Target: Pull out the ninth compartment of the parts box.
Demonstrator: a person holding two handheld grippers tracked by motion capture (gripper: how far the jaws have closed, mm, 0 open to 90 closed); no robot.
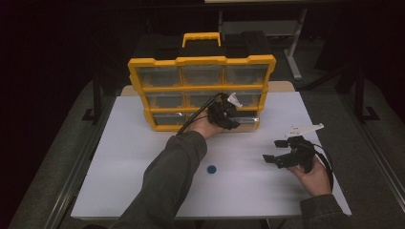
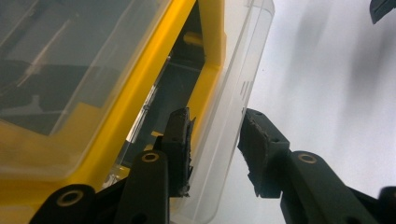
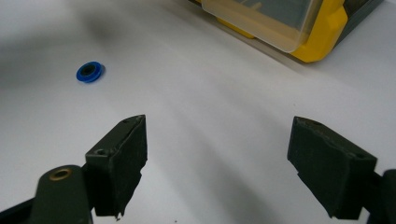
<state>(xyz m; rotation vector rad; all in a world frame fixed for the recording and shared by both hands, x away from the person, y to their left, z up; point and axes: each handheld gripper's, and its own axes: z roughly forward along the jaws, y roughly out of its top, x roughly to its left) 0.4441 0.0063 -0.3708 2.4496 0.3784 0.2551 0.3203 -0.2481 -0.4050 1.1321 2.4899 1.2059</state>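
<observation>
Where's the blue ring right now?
In the high view the blue ring lies flat on the white table, just right of the left forearm sleeve and well left of the right gripper, nearer than the yellow organizer.

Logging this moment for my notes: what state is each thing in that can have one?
Yellow organizer case: standing upright.
Clear drawer: pulled partly out, bottom row.
Left gripper: open, jaws astride the drawer's front wall.
Right gripper: open, holding nothing.
Blue ring: lying flat on the table.
</observation>
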